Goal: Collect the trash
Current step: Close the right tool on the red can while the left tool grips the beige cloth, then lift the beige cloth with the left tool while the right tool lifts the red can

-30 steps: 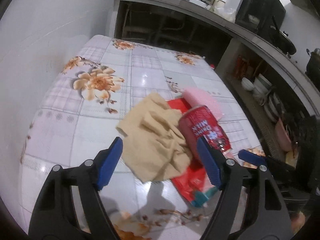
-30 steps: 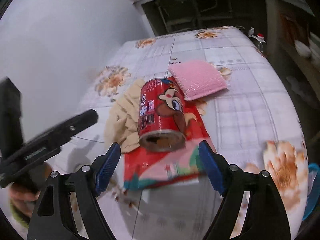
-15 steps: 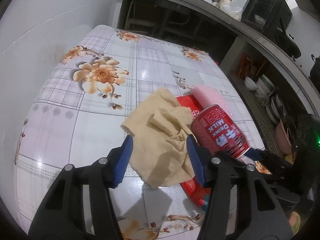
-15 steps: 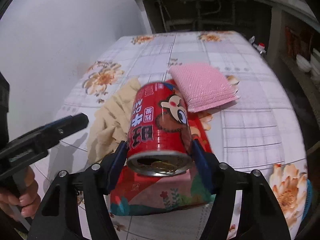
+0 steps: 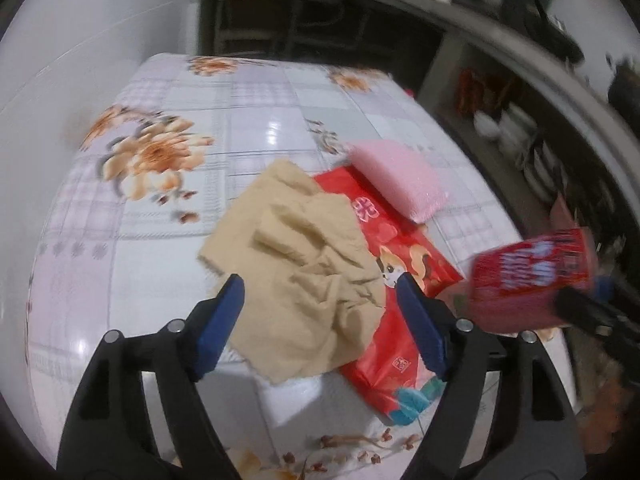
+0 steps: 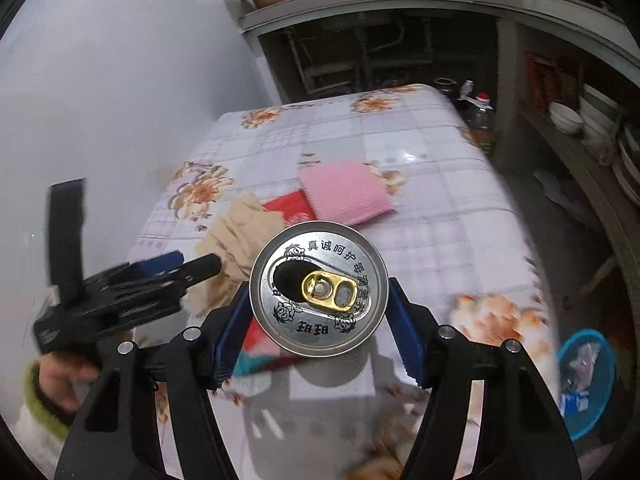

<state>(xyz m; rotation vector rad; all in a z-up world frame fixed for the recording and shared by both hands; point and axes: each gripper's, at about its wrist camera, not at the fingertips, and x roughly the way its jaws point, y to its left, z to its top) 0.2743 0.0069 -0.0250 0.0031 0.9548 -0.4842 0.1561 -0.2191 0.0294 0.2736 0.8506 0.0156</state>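
Right wrist: right tongs (image 6: 318, 320) clamp can (image 6: 319, 289), top facing camera | left tongs (image 5: 320, 322) spread

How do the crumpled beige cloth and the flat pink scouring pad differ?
The crumpled beige cloth is wrinkled and irregular; the flat pink scouring pad is smooth and rectangular. The cloth looks larger and lies nearer the left claw; the pad lies farther back. Both overlap the red snack wrapper on the floral table.

L gripper (image 5: 320, 312) agape, R gripper (image 6: 316, 312) clamped.

Both wrist views look steeply down; share floral table (image 5: 248, 120)
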